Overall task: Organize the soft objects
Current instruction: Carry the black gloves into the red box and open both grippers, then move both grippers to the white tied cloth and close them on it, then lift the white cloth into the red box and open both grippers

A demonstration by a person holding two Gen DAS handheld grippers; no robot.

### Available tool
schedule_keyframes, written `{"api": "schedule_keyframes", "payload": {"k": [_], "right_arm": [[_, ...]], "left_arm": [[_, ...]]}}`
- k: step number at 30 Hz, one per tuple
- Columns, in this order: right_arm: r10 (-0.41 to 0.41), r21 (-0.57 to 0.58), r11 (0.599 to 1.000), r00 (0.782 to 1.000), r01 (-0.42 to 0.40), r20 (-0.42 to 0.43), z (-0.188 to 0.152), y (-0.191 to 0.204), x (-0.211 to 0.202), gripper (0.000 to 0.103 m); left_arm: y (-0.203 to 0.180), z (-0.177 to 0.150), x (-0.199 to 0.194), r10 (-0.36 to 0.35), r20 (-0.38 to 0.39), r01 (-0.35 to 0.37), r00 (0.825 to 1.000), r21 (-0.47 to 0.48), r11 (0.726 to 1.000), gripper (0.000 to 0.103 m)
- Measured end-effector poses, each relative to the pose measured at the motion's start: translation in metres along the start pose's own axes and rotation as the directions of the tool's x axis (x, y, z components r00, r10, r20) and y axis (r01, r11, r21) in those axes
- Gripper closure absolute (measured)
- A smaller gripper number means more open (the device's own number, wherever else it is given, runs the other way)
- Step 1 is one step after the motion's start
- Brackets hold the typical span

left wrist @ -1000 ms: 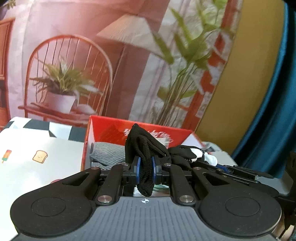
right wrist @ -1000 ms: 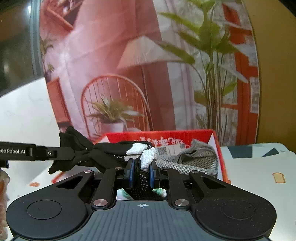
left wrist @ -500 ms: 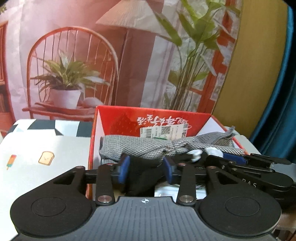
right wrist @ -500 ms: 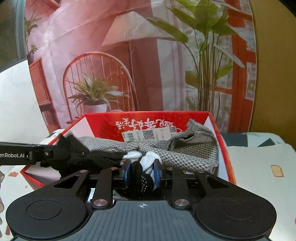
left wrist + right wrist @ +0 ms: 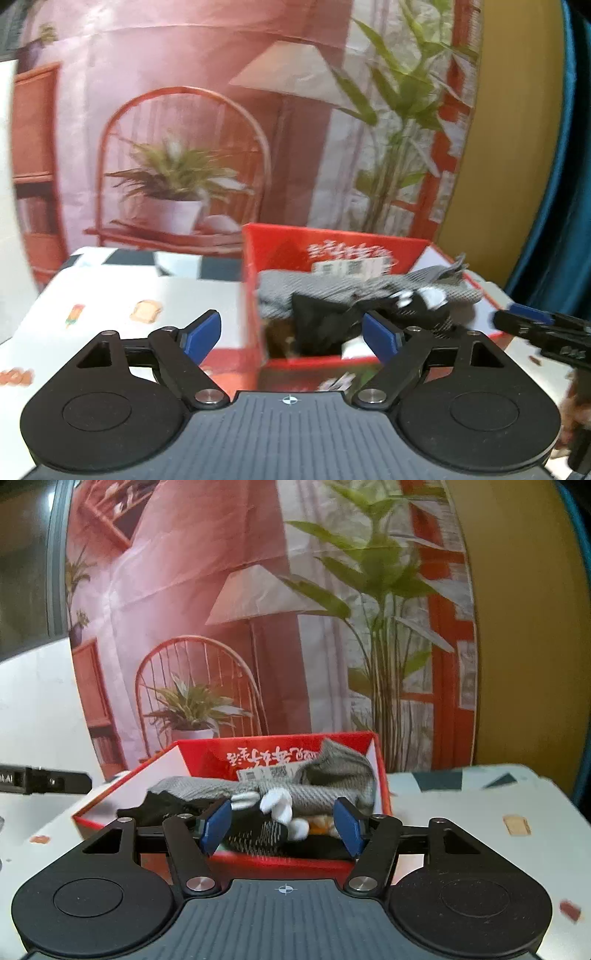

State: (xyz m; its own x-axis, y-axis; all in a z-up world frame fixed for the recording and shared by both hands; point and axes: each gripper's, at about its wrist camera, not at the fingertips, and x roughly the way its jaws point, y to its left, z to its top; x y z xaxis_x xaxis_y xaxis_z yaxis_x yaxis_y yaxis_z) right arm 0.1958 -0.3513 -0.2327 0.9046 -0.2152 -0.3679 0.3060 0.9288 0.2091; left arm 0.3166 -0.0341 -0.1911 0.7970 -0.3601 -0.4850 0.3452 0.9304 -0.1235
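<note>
Seeing left hand-held gripper (image 5: 290, 334): jaws just opened wide, holding nothing.
Right hand-held gripper (image 5: 282, 825): we see it opened, empty.
Black glove (image 5: 325, 321): lying in red box (image 5: 280, 240).

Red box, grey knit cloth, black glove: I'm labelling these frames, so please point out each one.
red box (image 5: 295, 755): right wrist view, inner face of its far wall.
grey knit cloth (image 5: 325, 794): right wrist view, middle of the bundle.
black glove (image 5: 325, 325): left wrist view, its dark body inside the box.

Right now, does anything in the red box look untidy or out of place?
Yes. The grey knitted cloth lies bunched, one end riding up at the red box wall. The black glove sprawls loosely across it, not folded.
</note>
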Motion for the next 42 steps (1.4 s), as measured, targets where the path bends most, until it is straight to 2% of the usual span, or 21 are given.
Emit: {"api": "schedule_keyframes", "payload": {"k": [4, 8, 13, 18, 21, 23, 28, 31, 32, 33, 35, 36, 40, 42], "right_arm": [[-0.010, 0.025, 1.000, 1.000, 0.010, 0.007, -0.015, -0.006, -0.024, 0.045], [-0.034, 0.051, 0.998, 0.999, 0.034, -0.009, -0.032, -0.011, -0.037, 0.045], [-0.060, 0.082, 0.994, 0.994, 0.068, -0.092, -0.053, -0.021, -0.025, 0.045], [-0.098, 0.071, 0.992, 0.985, 0.109, -0.144, -0.076, -0.027, -0.008, 0.047], [-0.108, 0.066, 0.990, 0.977, 0.122, -0.184, -0.086, -0.027, 0.003, 0.049], [-0.104, 0.061, 0.991, 0.974, 0.118, -0.199, -0.091, -0.025, 0.009, 0.050], [-0.079, 0.046, 0.995, 0.971, 0.092, -0.227, -0.095, -0.018, 0.021, 0.050], [-0.066, 0.036, 0.996, 0.968, 0.077, -0.241, -0.097, -0.015, 0.025, 0.057], [-0.066, 0.016, 0.997, 0.967, 0.072, -0.247, -0.098, -0.013, 0.027, 0.063], [-0.067, 0.002, 0.998, 0.965, 0.070, -0.253, -0.099, -0.010, 0.027, 0.065], [-0.064, 0.002, 0.998, 0.965, 0.067, -0.255, -0.099, -0.008, 0.028, 0.066], [-0.062, 0.000, 0.998, 0.964, 0.064, -0.257, -0.099, -0.008, 0.028, 0.067], [-0.051, 0.004, 0.999, 0.963, 0.054, -0.264, -0.099, -0.010, 0.027, 0.072], [-0.042, -0.004, 0.999, 0.963, 0.042, -0.266, -0.100, -0.007, 0.026, 0.076]], "left_arm": [[0.010, -0.018, -0.010, 0.018, -0.019, -0.019, 1.000, -0.013, 1.000, 0.017], [0.021, -0.041, -0.004, 0.036, -0.085, -0.040, 0.996, -0.050, 0.998, 0.017], [0.032, -0.062, 0.010, 0.047, -0.147, -0.064, 0.988, -0.115, 0.991, 0.018], [0.036, -0.075, 0.022, 0.056, -0.179, -0.077, 0.982, -0.118, 0.990, 0.020], [0.037, -0.080, 0.033, 0.049, -0.204, -0.075, 0.978, -0.124, 0.989, 0.025], [0.035, -0.083, 0.038, 0.041, -0.216, -0.069, 0.975, -0.123, 0.990, 0.029], [0.029, -0.092, 0.046, 0.036, -0.235, -0.064, 0.971, -0.116, 0.991, 0.030], [0.028, -0.095, 0.049, 0.036, -0.242, -0.068, 0.970, -0.124, 0.990, 0.033], [0.027, -0.096, 0.050, 0.036, -0.243, -0.068, 0.969, -0.123, 0.990, 0.035], [0.025, -0.097, 0.051, 0.035, -0.246, -0.067, 0.969, -0.121, 0.990, 0.037], [0.023, -0.099, 0.053, 0.029, -0.254, -0.061, 0.967, -0.117, 0.991, 0.048], [0.021, -0.099, 0.053, 0.034, -0.250, -0.064, 0.968, -0.110, 0.992, 0.049], [0.018, -0.101, 0.049, 0.008, -0.238, -0.031, 0.971, -0.094, 0.995, 0.074], [0.014, -0.102, 0.046, 0.001, -0.236, -0.019, 0.972, -0.077, 0.997, 0.079]]}}
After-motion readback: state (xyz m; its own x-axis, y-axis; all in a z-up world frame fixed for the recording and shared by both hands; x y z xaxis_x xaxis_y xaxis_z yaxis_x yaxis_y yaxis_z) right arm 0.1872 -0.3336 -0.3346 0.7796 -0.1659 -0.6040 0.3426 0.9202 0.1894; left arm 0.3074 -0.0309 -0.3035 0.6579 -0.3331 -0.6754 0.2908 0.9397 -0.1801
